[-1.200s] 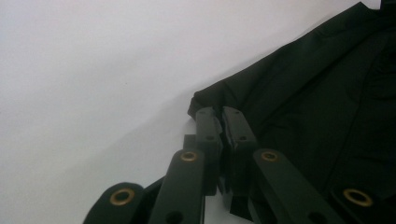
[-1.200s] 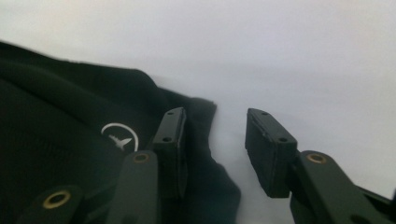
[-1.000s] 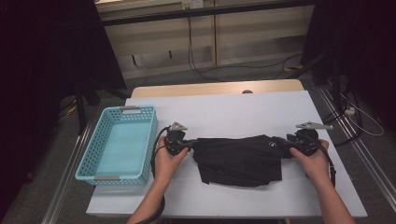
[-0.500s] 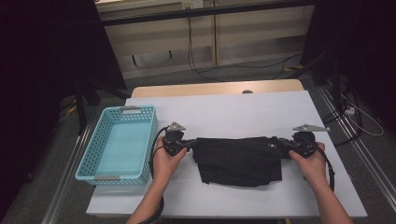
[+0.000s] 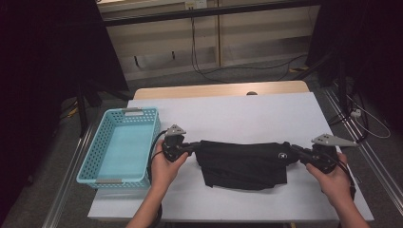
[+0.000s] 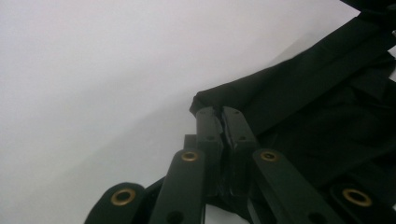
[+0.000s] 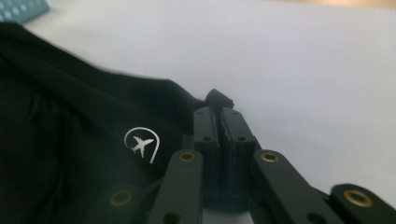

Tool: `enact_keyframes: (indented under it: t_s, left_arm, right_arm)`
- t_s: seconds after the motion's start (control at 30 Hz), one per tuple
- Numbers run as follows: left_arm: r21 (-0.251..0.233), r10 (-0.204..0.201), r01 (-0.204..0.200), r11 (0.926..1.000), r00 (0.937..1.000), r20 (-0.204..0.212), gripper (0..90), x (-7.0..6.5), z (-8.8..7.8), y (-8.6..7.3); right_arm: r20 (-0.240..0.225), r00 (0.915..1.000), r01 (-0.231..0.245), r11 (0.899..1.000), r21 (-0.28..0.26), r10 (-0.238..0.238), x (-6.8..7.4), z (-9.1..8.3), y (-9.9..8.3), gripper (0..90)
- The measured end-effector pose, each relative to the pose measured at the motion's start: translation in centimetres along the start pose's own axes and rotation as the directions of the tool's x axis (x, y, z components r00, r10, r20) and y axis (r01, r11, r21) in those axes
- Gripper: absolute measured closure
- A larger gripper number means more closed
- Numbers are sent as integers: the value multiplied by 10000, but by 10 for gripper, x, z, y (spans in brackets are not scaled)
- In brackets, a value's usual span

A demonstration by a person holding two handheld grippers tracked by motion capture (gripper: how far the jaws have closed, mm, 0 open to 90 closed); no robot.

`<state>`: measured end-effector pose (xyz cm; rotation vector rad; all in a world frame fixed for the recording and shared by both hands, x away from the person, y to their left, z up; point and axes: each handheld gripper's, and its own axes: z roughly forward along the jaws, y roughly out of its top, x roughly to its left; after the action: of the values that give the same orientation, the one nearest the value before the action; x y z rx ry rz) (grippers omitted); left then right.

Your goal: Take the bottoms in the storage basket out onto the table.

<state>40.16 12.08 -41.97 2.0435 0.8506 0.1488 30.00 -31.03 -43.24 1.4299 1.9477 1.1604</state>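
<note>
High view, black garment (image 5: 244, 164) stretched between both closed fingers, each pinching an end.

High view looks down from above; each gripper view peers closely along its jaws at the shared black cloth (image 5: 244, 164).

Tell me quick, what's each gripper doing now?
Left gripper: shut on the black garment, left end.
Right gripper: shut on the garment's right end.
</note>
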Motion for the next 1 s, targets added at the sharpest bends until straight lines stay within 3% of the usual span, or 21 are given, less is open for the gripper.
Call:
enact_keyframes:
  t_s: [0.07,0.17,0.33,0.4,0.5,0.77,1.0]
  left_arm:
    - [107,152,-152,9998,9998,89,869,-6,-3,-3]
    - [325,329,-335,9989,9992,206,869,-17,-9,-12]
    - [799,428,-444,9958,9988,220,868,-23,-4,-23]
    - [842,418,-433,9955,9989,203,867,-22,-2,-26]
    - [794,403,-421,9960,9989,249,865,-21,-2,-28]
    - [693,263,-282,9972,9993,274,860,-18,-5,-29]
    - [600,176,-183,9980,9998,132,861,-15,-8,-29]
  right_arm:
    - [-24,10000,22,9999,101,-22,2,-4,-4,854]
    - [-129,9996,258,9969,746,-249,11,-14,-23,854]
    - [-113,9992,385,9893,1406,-372,19,-11,-40,837]
    - [-76,9992,401,9893,1400,-394,20,-9,-39,814]
    - [-53,9992,408,9928,1123,-404,19,-9,-37,697]
    - [-219,9992,352,9925,1167,-328,14,-10,-37,620]
    - [-561,9982,258,9973,690,-220,11,-12,-32,494]
